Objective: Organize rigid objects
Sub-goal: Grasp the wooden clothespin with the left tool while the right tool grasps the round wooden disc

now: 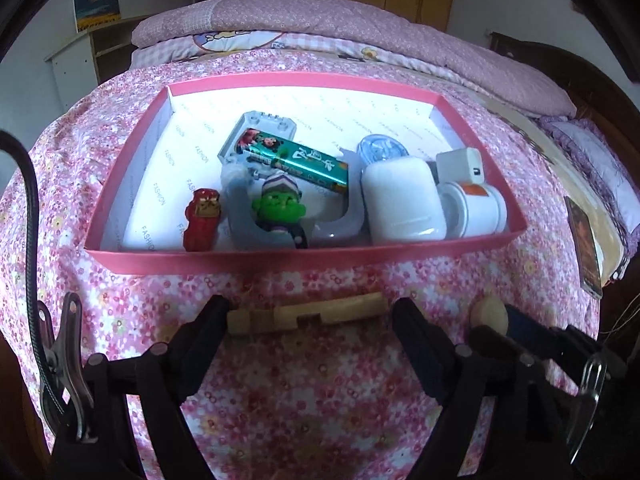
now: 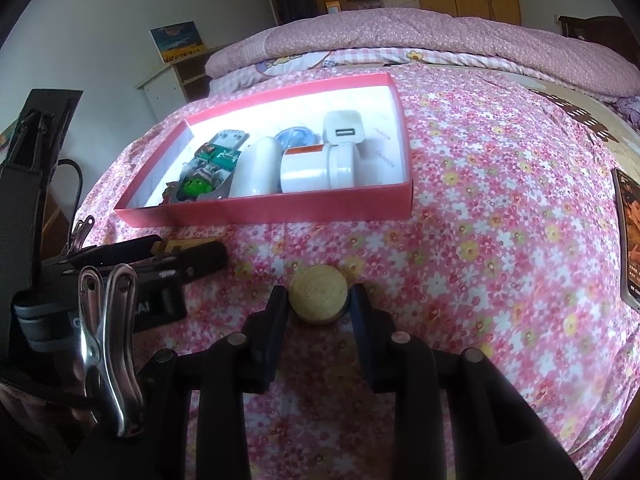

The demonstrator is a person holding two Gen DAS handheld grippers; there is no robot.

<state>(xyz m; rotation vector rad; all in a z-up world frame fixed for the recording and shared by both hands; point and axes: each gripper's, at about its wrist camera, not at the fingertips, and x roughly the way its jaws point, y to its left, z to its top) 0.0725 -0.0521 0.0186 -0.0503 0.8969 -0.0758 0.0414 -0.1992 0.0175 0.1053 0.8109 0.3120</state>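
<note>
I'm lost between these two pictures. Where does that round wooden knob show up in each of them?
Left wrist view: the round wooden knob sits low on the right, partly hidden by the right gripper.
Right wrist view: the knob is at lower centre, between the right gripper's fingertips.
Shared landmark: the pink box, lying just beyond the knob on the flowered bedcover in both.
</note>
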